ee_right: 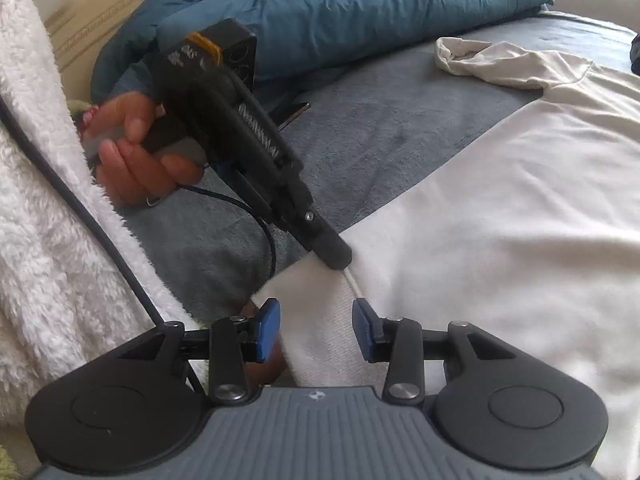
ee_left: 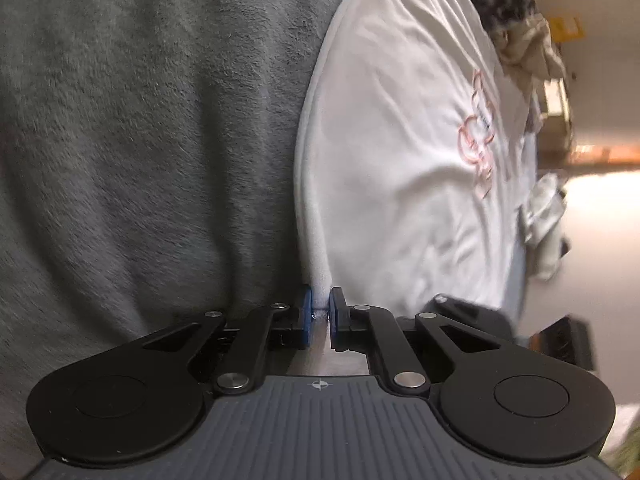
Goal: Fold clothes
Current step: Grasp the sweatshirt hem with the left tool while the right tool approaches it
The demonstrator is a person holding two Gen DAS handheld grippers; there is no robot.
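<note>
Two claws work one hem. Left claw: blue pads pressed together on the edge of the white shirt, a sliver of cloth pinched between them. Right claw: pads spread apart, straddling a raised strip of the same hem without gripping it. In the right wrist view the left claw's tip sits on the hem just ahead of the right one, with the person's hand on its handle.

Shirt lies mostly flat on the grey blanket covering the bed, body spread, faint pink print showing through, one sleeve bunched at the far side. A blue duvet is heaped beyond it; other clothes are piled past the shirt's far edge.

Judgement: step in hand is taking hold of the bottom hem with both claws. Whether this starts a fold or only straightens the cloth cannot be told. Next move calls for the right claw to close squarely on the raised hem, catching both layers, well apart from the left grip so the edge lifts evenly.
</note>
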